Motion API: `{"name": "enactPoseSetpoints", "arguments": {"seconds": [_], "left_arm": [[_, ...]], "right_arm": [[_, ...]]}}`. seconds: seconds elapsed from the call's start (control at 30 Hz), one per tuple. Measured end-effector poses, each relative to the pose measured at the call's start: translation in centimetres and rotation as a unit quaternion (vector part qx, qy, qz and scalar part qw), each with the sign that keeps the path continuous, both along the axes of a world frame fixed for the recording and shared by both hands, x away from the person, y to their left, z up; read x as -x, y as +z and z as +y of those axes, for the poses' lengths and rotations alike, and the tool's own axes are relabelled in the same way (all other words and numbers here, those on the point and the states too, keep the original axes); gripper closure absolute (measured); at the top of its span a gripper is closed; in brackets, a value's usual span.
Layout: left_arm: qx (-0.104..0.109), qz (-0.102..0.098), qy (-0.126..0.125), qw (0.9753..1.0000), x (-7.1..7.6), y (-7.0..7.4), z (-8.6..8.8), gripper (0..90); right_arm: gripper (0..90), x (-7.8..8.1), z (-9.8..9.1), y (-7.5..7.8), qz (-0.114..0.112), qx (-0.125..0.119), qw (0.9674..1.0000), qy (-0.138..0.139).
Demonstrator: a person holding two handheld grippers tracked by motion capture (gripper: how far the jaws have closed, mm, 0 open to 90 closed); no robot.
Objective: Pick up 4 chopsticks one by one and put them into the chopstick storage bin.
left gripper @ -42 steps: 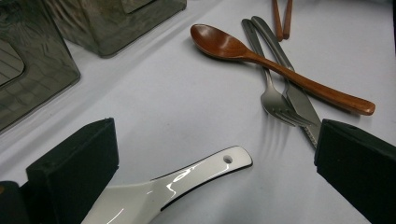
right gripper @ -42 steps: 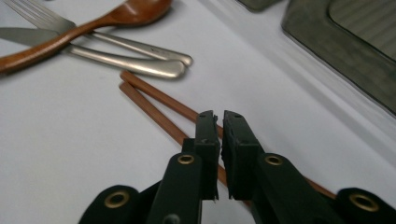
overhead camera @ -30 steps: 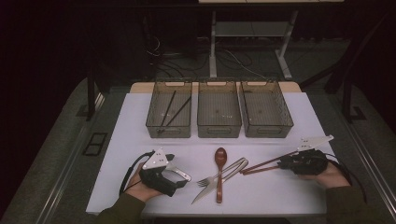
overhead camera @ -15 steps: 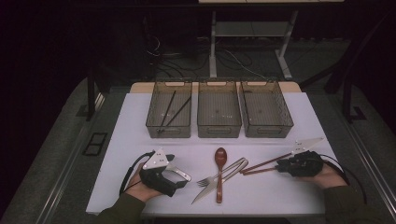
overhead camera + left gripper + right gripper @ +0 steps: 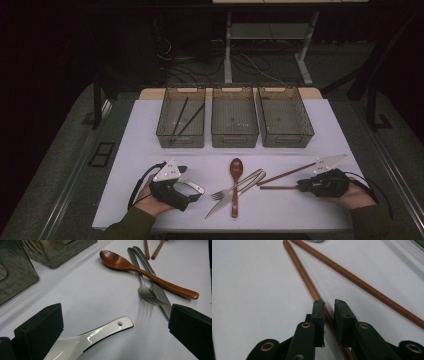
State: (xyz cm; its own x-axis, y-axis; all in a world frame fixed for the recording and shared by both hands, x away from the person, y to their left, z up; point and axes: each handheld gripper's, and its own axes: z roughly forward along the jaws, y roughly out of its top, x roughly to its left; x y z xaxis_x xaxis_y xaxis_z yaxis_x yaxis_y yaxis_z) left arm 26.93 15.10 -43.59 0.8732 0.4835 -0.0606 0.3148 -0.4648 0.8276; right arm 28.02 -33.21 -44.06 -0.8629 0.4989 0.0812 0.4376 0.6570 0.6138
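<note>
Two brown chopsticks lie crossed at the table's right. One chopstick runs between the jaws of my right gripper. Those jaws have just been closing and stand narrow around it, with a thin gap still showing on one side. The other chopstick lies free beside it. At the near left, my left gripper rests wide open. A white spoon lies on the table between its jaws, untouched.
A wooden spoon, a fork and a knife lie overlapping at mid-table. Three clear bins stand behind: the left bin holds two chopsticks, beside the middle bin and the right bin.
My right gripper has shifted slightly toward the near edge, staying at the chopstick's end. The left gripper and the cutlery have not moved.
</note>
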Motion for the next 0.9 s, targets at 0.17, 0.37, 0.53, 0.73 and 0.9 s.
{"name": "enactPoseSetpoints", "arguments": {"seconds": [0.17, 0.37, 0.53, 0.73, 0.9], "left_arm": [[0.000, 0.003, -0.001, 1.0000, 0.0, 0.0, 0.0, 0.0], [-0.001, 0.004, -0.002, 1.0000, 0.0, -0.1, -0.1, 0.0], [-0.001, 0.004, -0.003, 1.0000, 0.0, -0.1, -0.1, 0.0], [-0.001, 0.004, -0.003, 1.0000, 0.0, -0.1, -0.1, 0.0], [-0.002, 0.005, -0.005, 1.0000, 0.0, -0.1, -0.1, 0.0]], "right_arm": [[79.6, 0.9, 0.2, 0.1, -0.004, 0.005, 0.9999, 0.016], [82.2, 1.6, 0.2, 0.1, 0.005, 0.001, 0.9995, 0.031], [82.9, 1.9, 0.1, 0.1, 0.006, -0.004, 0.9993, 0.037], [77.9, 2.1, 0.5, -0.1, -0.010, 0.006, 0.9990, 0.044], [82.7, 2.2, 0.7, 0.1, -0.024, 0.023, 0.9978, 0.056]]}}
